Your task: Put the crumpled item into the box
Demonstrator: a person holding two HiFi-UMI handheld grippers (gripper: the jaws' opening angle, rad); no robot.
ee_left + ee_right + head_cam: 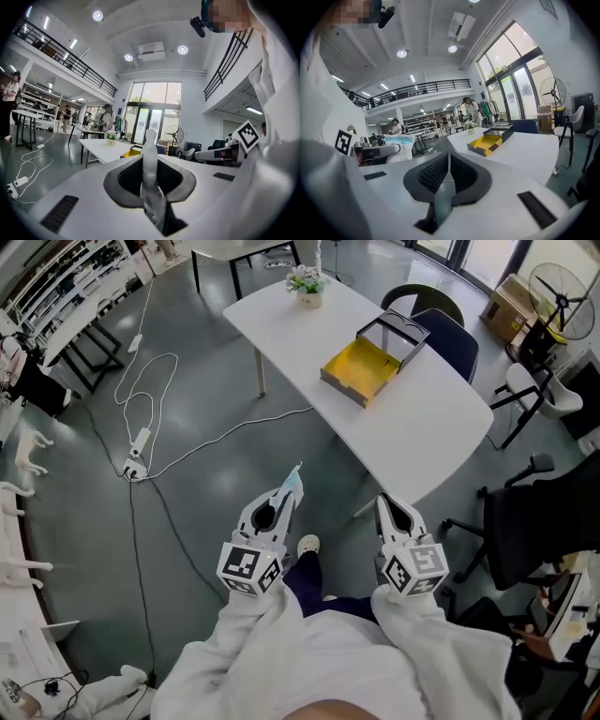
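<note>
The crumpled item (pixel 296 481), a pale white and light-blue wad, sticks out past the tip of my left gripper (pixel 286 495). In the left gripper view the jaws are shut on the crumpled item (pixel 150 174), which rises between them. My right gripper (pixel 389 505) is held beside the left one, shut with nothing in it (pixel 449 161). The box (pixel 362 368), yellow inside with a dark lid standing open at its far end, lies on the white table (pixel 441 427) ahead of both grippers. It also shows as the box (pixel 489 143) in the right gripper view.
A flower pot (pixel 307 286) stands at the table's far end. Dark chairs (pixel 442 322) sit behind the table and an office chair (pixel 539 517) at the right. White cables with a power strip (pixel 137 463) lie on the grey floor at the left. A fan (pixel 560 289) stands far right.
</note>
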